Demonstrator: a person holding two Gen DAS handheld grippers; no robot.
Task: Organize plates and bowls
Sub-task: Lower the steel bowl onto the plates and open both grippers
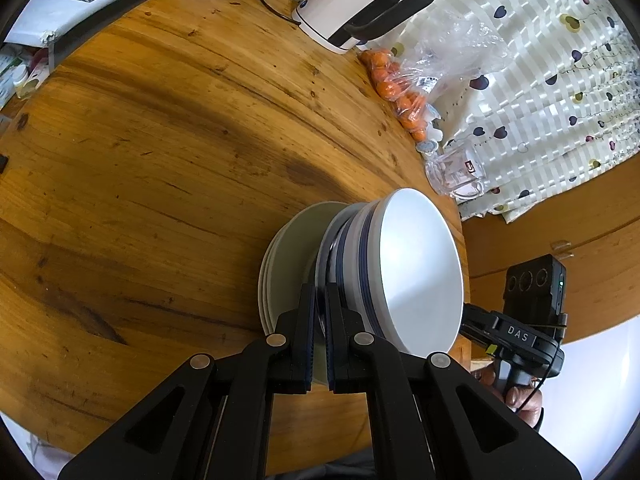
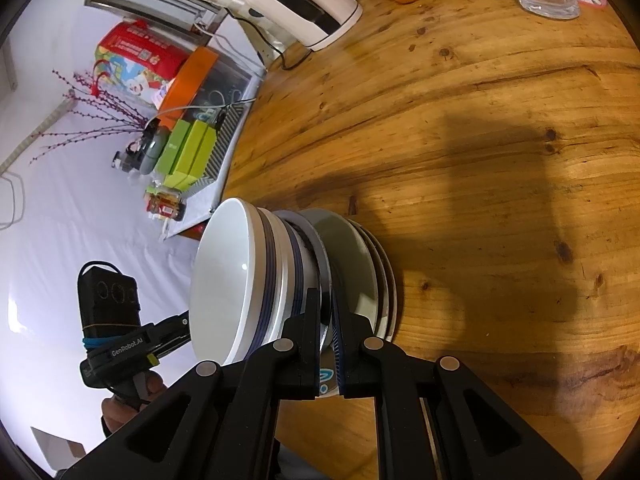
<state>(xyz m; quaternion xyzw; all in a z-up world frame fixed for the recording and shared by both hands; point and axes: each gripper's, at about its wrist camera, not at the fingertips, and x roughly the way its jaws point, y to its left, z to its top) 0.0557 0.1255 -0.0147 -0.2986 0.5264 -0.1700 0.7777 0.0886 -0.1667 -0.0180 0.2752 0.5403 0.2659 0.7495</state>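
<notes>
A heavy, fragile, slippery stack of plates and bowls (image 1: pixel 360 264) is pinched at a plate rim by the left hand-held gripper (image 1: pixel 318 332) and the right hand-held gripper (image 2: pixel 326 340).

We see a warm honey-brown wooden surface (image 1: pixel 160 160) with dark grain streaks and knots. On it, the round white ceramic bowl (image 1: pixel 416 272) carries thin navy bands around its outside, and the pale grey-white round plates (image 1: pixel 288 248) beneath are plain. Both black plastic claws, left (image 1: pixel 318 336) and right (image 2: pixel 326 340), have dark blue ribbed pads. The clear plastic bag of small orange fruit (image 1: pixel 394 84) lies by a cream striped cloth (image 1: pixel 540 80) dotted with navy hearts.
</notes>
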